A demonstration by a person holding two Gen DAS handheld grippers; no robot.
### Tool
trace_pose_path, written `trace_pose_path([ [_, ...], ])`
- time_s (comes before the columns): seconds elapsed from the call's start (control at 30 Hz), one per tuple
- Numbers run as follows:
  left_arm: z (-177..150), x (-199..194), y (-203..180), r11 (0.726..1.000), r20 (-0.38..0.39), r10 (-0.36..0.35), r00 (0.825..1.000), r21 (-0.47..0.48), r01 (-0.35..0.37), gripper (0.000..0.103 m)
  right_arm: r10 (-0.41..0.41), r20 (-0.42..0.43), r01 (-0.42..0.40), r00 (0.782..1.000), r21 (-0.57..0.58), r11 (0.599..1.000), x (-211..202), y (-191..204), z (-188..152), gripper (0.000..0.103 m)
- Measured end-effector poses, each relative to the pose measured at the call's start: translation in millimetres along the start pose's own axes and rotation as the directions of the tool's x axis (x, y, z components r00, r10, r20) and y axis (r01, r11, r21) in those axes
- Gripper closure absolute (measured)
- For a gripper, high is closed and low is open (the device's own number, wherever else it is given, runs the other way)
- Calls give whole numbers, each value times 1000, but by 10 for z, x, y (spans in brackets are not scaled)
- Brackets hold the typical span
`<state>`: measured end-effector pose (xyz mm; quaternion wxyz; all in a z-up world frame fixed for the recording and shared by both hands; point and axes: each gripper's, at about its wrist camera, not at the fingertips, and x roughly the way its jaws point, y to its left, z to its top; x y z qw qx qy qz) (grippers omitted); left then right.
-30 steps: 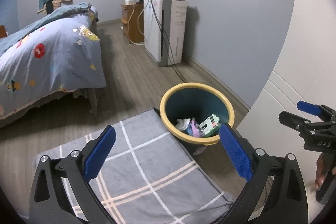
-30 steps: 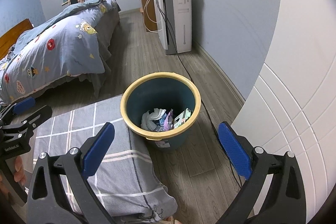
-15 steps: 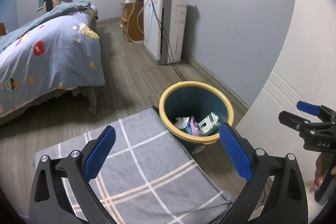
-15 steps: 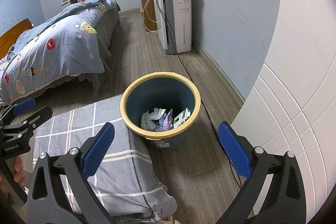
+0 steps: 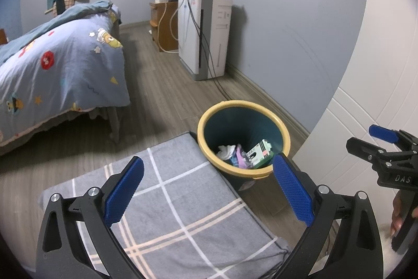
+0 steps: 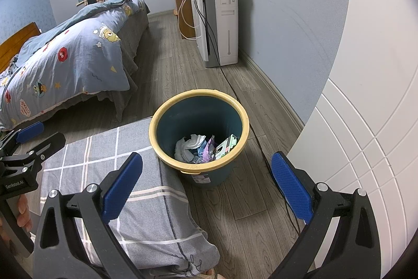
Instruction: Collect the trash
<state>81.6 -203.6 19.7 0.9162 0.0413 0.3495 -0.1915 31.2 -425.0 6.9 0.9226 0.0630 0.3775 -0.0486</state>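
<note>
A teal trash bin with a yellow rim [image 5: 243, 106] [image 6: 199, 94] stands on the wood floor next to a grey checked cushion [image 5: 167, 203] [image 6: 125, 190]. Inside lie crumpled white paper [image 6: 189, 145], a purple wrapper [image 6: 209, 148] and a green-and-white packet [image 5: 258, 152] [image 6: 226, 144]. My left gripper [image 5: 209, 195] is open and empty above the cushion, short of the bin. My right gripper [image 6: 206, 190] is open and empty, just before the bin. Each gripper also shows at the edge of the other's view, the right one [image 5: 386, 148] and the left one [image 6: 28, 143].
A bed with a blue cartoon quilt [image 5: 57, 64] [image 6: 68, 62] fills the left. A white air purifier [image 5: 206, 33] [image 6: 219, 22] with cables stands by the blue wall. A black cable [image 6: 250, 127] runs along the floor past the bin. A white panelled door [image 6: 365, 122] is at the right.
The left wrist view has shifted slightly, so the bin and cushion sit a little lower and more to the left. The right gripper has barely moved. Both stay open and empty.
</note>
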Motion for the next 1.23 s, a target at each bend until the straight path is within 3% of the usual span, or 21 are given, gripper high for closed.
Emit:
trace_pose_path([
  [0.97, -43, 54, -24, 999, -19, -25, 999, 22, 26, 5, -10, -8, 10, 1000, 10, 1000, 27, -90, -33, 6],
  [1.1, -32, 60, 29, 1000, -33, -27, 999, 0, 27, 5, -45, -26, 45, 999, 15, 999, 77, -125, -33, 6],
  [1.23, -15, -42, 176, 999, -20, -21, 1000, -45, 20, 5, -132, -83, 134, 988, 21, 991, 223, -125, -8, 6],
])
